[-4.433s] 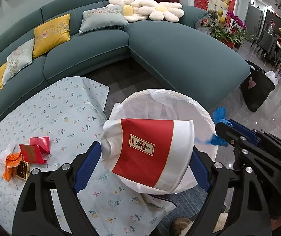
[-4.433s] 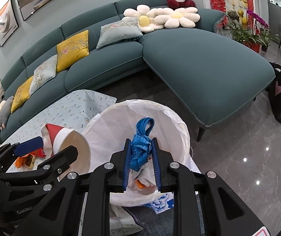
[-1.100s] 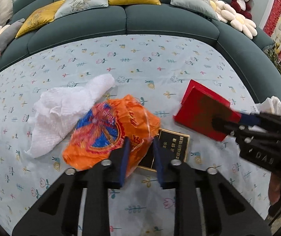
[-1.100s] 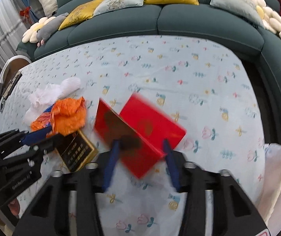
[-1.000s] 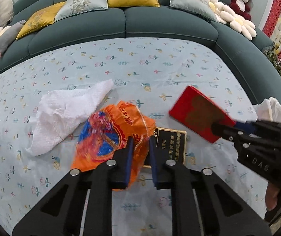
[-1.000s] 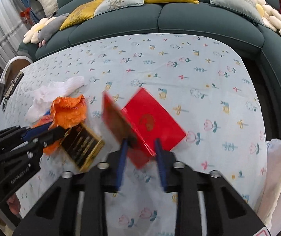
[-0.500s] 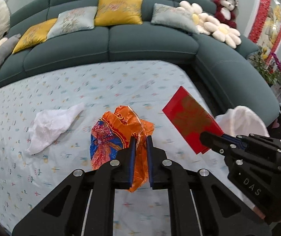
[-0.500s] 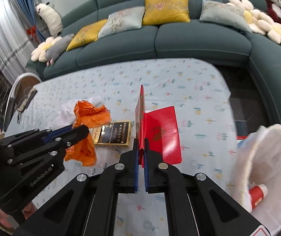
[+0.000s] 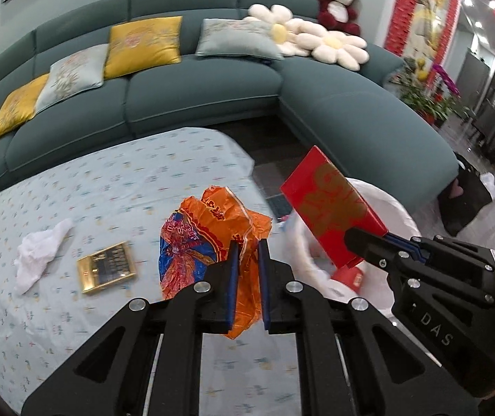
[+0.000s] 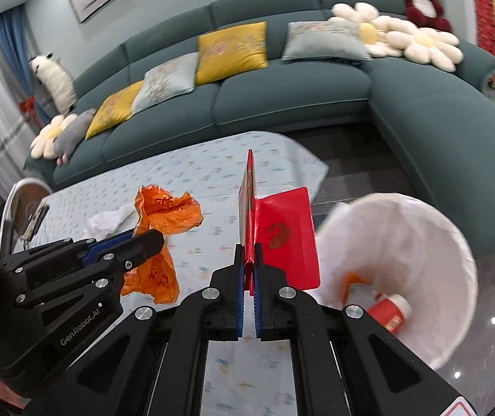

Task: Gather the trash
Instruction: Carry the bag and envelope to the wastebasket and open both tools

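Observation:
My left gripper (image 9: 246, 246) is shut on a crumpled orange plastic bag (image 9: 209, 235), which hangs above the flowered tablecloth (image 9: 108, 187). My right gripper (image 10: 249, 253) is shut on an opened red box (image 10: 282, 235), held up beside the white-lined trash bin (image 10: 420, 242). In the left wrist view the red box (image 9: 330, 204) hovers over the bin (image 9: 386, 208). The orange bag (image 10: 164, 215) and left gripper (image 10: 157, 239) show at the left of the right wrist view. A red cup (image 10: 389, 312) lies inside the bin.
A white tissue (image 9: 39, 249) and a gold-framed black card (image 9: 107, 272) lie on the tablecloth. A teal sofa (image 9: 195, 86) with cushions curves behind the table. A black bag (image 9: 465, 201) stands on the floor at the right.
Both grippers rose from the table and swung right toward the bin, the left lifting the orange bag, the right closing on and lifting the red box. The gold card stayed on the table.

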Tool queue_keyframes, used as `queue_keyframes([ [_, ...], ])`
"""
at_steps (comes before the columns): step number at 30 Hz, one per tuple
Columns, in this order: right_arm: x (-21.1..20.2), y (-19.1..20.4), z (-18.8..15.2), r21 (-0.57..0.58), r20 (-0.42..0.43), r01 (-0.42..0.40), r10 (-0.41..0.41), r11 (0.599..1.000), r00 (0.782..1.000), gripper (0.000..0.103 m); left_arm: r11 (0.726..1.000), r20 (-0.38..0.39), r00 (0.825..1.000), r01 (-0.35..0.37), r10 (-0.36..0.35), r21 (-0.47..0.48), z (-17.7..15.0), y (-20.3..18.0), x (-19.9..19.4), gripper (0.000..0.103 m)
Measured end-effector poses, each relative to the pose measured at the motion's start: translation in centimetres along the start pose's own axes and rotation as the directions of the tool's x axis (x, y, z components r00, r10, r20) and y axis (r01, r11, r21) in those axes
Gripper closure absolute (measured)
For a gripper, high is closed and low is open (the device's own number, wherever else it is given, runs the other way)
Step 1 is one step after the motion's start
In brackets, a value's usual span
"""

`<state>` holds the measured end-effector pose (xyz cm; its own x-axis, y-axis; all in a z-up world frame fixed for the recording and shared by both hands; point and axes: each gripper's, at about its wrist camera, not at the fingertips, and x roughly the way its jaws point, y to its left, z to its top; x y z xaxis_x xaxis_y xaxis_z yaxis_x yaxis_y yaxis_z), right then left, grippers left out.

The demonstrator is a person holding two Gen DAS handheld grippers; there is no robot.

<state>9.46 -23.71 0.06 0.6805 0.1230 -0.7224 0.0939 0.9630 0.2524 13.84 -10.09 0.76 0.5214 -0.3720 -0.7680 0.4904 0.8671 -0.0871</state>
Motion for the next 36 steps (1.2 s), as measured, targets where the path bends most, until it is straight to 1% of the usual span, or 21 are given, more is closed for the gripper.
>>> queue_keyframes([
  [6, -2.6, -4.3, -0.9, 0.059, 0.03, 0.04, -0.042, 0.997, 0.999, 0.098, 0.998, -0.011, 0.999, 0.037, -0.037, 0.058, 0.2, -4.9, 0.5, 0.093],
  [11, -4.0, -7.8, -2.2, 0.12, 0.038, 0.077, -0.082, 0.99, 0.996, 0.098, 0.992, -0.025, 0.997, 0.069, -0.067, 0.101, 0.3, -8.4, 1.1, 0.092],
  [18, -4.7, -11.2, -3.3, 0.175, 0.035, 0.114, -0.122, 0.978, 0.992, 0.098, 0.984, -0.051, 0.994, 0.104, -0.098, 0.143, 0.2, -11.7, 2.2, 0.092],
  [27, -4.8, -13.8, -3.7, 0.223, 0.035, 0.134, -0.145, 0.966, 0.989, 0.098, 0.976, -0.079, 0.99, 0.13, -0.117, 0.173, 0.1, -14.1, 3.6, 0.092],
  [36, -4.7, -14.2, -4.0, 0.234, 0.033, 0.136, -0.148, 0.963, 0.988, 0.098, 0.974, -0.09, 0.989, 0.133, -0.118, 0.186, 0.1, -15.1, 4.2, 0.092],
])
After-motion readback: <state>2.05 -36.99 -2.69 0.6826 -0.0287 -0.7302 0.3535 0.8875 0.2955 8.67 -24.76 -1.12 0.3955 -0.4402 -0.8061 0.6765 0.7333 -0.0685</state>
